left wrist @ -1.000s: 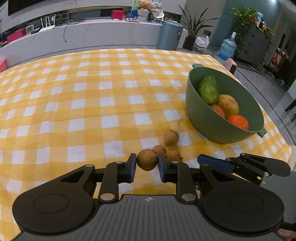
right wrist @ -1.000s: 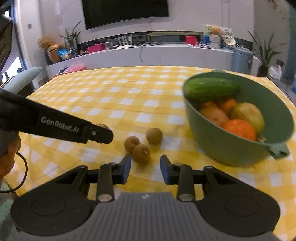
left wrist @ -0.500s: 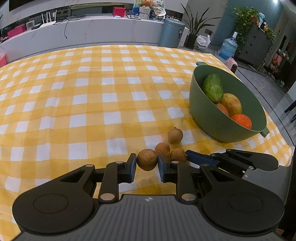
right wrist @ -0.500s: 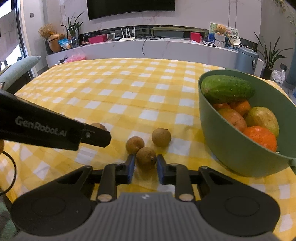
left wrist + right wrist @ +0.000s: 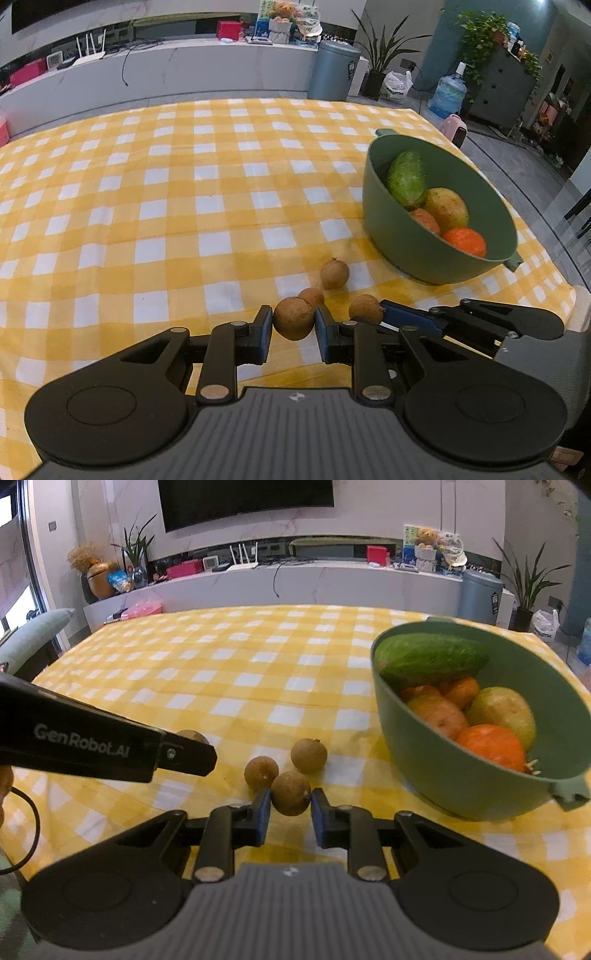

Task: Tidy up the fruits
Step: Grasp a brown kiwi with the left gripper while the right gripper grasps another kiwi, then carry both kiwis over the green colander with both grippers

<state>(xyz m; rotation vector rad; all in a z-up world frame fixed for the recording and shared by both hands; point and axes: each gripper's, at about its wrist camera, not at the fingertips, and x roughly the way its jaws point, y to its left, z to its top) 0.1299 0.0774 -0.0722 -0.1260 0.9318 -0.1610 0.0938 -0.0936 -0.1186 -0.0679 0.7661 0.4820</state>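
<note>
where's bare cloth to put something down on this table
Free: the checked cloth left of the green bowl, out to the far edge. Crowded: the near edge, where both tools grip brown fruits beside two loose ones, and the bowl's inside.

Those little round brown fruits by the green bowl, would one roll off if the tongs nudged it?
Probably: each small round brown fruit is nearly a ball with no flat side. The yellow checked tablecloth may slow it. The one pinched in the right tongs has a thin-looking shell, so hard squeezing might crack it.
</note>
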